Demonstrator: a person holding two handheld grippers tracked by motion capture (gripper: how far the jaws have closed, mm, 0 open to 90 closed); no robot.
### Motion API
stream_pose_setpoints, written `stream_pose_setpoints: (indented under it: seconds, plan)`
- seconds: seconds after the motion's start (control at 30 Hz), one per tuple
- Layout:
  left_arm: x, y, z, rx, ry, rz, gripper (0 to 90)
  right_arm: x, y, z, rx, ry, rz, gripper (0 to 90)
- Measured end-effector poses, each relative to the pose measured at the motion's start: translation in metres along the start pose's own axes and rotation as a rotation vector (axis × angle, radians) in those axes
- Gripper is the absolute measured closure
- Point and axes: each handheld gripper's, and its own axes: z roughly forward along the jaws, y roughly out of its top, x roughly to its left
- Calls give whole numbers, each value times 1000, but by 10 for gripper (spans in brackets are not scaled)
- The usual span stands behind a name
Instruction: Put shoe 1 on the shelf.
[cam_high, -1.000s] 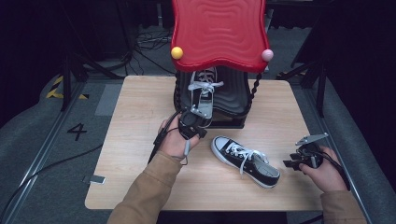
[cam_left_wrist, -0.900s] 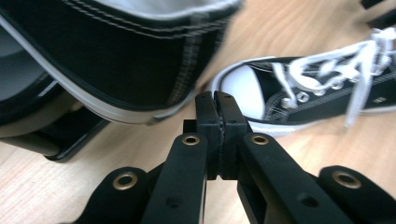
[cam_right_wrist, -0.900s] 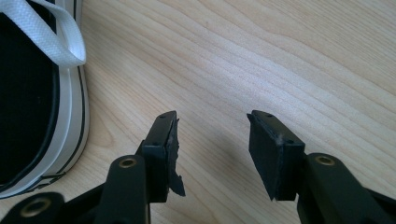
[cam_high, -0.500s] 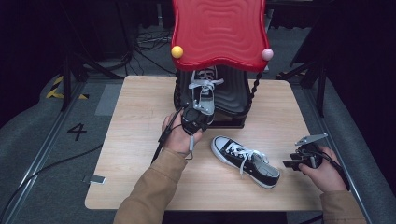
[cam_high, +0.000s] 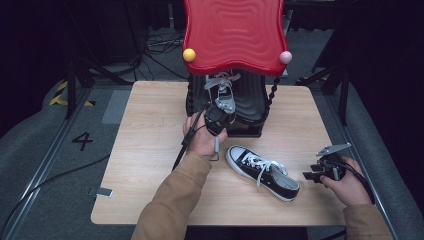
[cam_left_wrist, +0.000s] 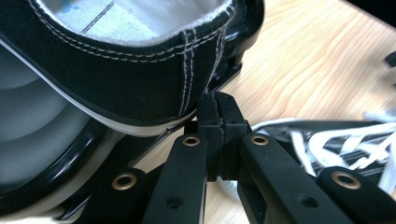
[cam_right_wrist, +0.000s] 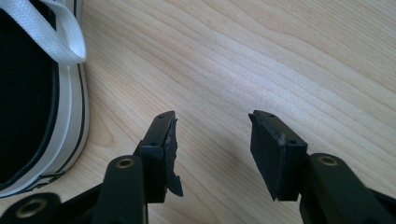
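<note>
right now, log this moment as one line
left tongs: shut, at racked shoe's heel | right tongs: open, empty | second shoe: on table

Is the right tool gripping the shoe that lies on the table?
No: in the right gripper view the right tool stands open over bare table, with the shoe off to one side, untouched.

The wooden table (cam_high: 150, 150) carries a black rack (cam_high: 250, 107) at upper centre and a sneaker (cam_high: 262, 172) at lower right.
</note>
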Motion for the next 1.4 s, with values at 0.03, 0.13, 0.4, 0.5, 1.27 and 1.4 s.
stream_pose_setpoints:
  seconds: [0.03, 0.13, 0.4, 0.5, 1.27, 1.4]
  plan:
    - [-1, 4, 2, -4, 11, 6, 900, 1, 0, 0, -3, -2, -1, 512]
    - [0, 7, 3, -4, 49, 2, 900, 1, 1, 1, -2, 2, -2, 512]
    - [10, 7, 4, -14, 118, -68, 900, 0, -1, 2, 0, 2, 4, 511]
    - [15, 8, 4, -17, 85, -90, 900, 1, -1, 3, 1, 3, 0, 511]
    - [42, 14, 8, -35, 108, -155, 900, 3, 0, 6, 13, 5, -3, 503]
    - [34, 19, 14, -14, 126, -79, 900, 3, 1, 8, 17, 3, -6, 502]
